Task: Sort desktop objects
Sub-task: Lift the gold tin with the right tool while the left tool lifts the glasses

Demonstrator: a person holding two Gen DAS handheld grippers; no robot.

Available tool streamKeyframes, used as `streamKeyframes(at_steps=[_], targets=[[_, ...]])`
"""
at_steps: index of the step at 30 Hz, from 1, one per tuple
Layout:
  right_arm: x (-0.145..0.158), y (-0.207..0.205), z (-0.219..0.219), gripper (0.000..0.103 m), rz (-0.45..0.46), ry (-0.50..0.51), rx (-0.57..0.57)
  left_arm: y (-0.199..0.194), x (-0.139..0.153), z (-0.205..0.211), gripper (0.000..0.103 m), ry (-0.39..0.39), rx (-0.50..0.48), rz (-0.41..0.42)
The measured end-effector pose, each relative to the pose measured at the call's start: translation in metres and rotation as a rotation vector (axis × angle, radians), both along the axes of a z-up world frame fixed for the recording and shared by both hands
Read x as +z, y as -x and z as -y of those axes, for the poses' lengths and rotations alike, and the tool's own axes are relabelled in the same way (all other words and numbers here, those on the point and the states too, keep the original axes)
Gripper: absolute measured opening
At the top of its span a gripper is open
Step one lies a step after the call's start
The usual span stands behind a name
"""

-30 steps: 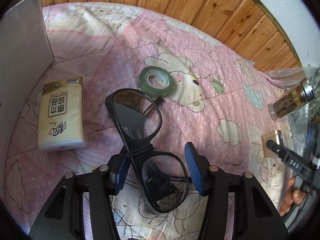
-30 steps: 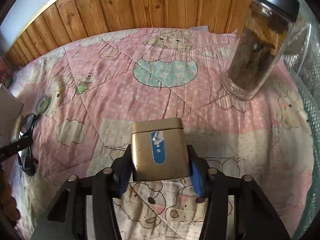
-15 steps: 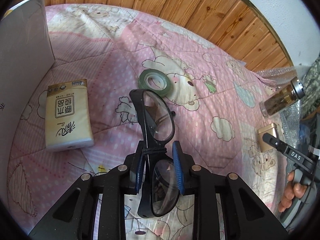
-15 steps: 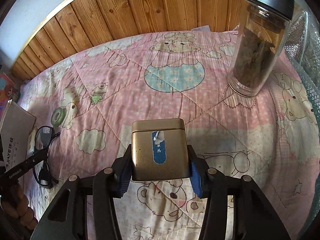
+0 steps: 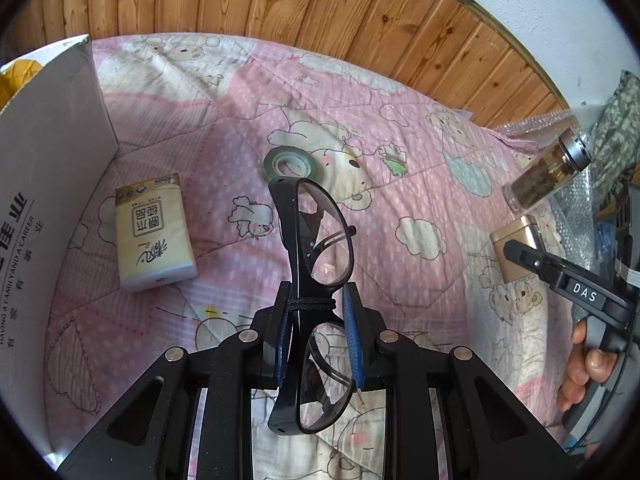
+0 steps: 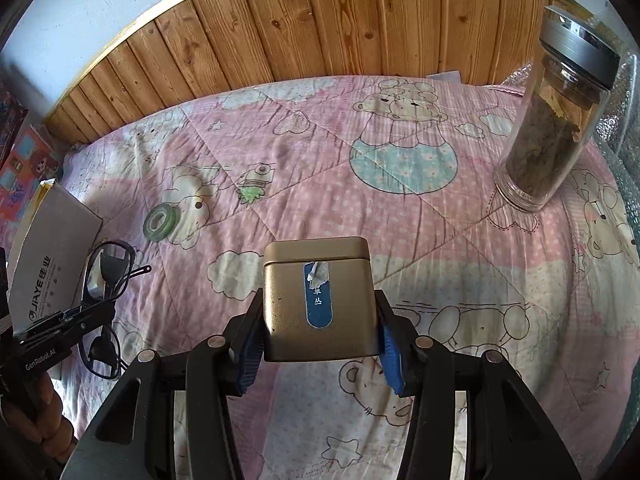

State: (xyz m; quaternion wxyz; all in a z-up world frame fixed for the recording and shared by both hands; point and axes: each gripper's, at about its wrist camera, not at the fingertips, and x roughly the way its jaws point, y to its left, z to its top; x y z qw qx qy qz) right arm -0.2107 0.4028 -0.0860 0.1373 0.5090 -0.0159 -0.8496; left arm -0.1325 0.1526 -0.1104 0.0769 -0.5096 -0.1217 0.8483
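Note:
My left gripper (image 5: pixel 318 316) is shut on the bridge of black-framed glasses (image 5: pixel 298 240) and holds them edge-up above the pink quilt; they also show at the left of the right wrist view (image 6: pixel 105 268). My right gripper (image 6: pixel 320 344) is shut on a gold square tin (image 6: pixel 318 300) with a blue label, lifted off the quilt; the tin also shows at the right of the left wrist view (image 5: pixel 516 248). A green tape roll (image 5: pixel 291 165) and a tissue pack (image 5: pixel 154 230) lie on the quilt.
A white cardboard box (image 5: pixel 44 184) stands at the left. A glass jar with a metal lid (image 6: pixel 554 128) stands at the right, beside bubble wrap (image 6: pixel 624 152). A wooden panel wall (image 6: pixel 320 32) runs along the back of the pink quilt (image 6: pixel 320 168).
The left gripper closed on the glasses, turned them edge-up and raised them. The right gripper lifted the gold tin higher above the quilt.

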Motion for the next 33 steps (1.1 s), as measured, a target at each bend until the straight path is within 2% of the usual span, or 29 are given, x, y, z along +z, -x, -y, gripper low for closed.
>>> streamKeyframes(at_steps=[6, 12, 24, 33], targets=[[0.007, -0.011, 0.016, 0.05, -0.012, -0.001, 0.033, -0.016, 0.015, 0.001, 0.024, 0.067, -0.005, -0.029], [0.018, -0.026, 0.023, 0.05, -0.036, -0.001, 0.046, -0.032, 0.029, 0.009, 0.024, 0.087, 0.003, -0.042], [0.041, -0.057, 0.048, 0.05, -0.085, 0.001, 0.059, -0.062, 0.066, 0.028, 0.024, 0.068, 0.032, -0.082], [0.047, -0.089, 0.07, 0.05, -0.097, -0.01, 0.067, -0.088, 0.08, 0.053, 0.024, 0.035, 0.057, -0.098]])
